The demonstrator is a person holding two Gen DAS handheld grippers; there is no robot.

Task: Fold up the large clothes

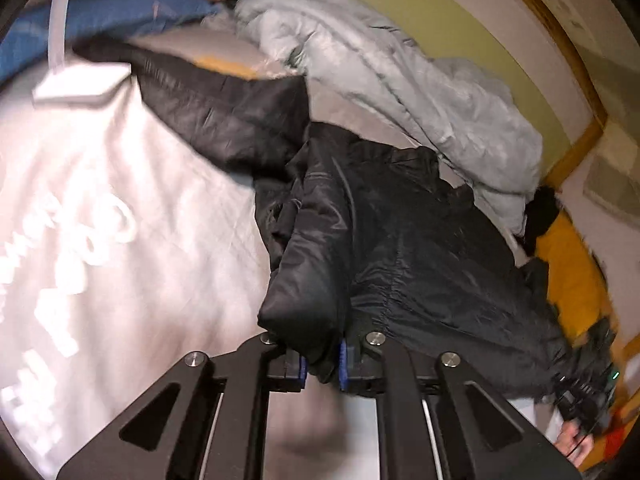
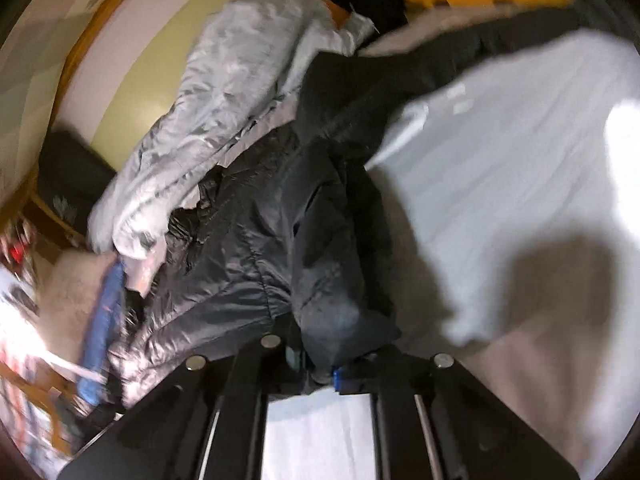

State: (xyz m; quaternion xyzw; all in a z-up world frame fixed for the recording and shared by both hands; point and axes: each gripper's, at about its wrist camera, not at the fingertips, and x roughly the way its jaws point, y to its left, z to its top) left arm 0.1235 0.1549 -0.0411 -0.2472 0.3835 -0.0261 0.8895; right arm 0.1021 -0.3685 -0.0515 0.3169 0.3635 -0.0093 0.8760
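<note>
Left tongs (image 1: 323,364): I see them clamped on a fold of the black jacket (image 1: 420,240).
Right tongs (image 2: 320,374): closed, I think, on another bunch of the jacket (image 2: 256,248); the view is blurred.
Jacket: crumpled on the bed, over the white sheet (image 1: 140,220).
Grey quilt (image 1: 380,68): heaped just behind the jacket.

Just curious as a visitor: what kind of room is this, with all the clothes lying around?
Most likely a bedroom. A black jacket and a grey jacket lie on a white sheet that looks like a bed, with a wood-framed wall panel behind it.
</note>
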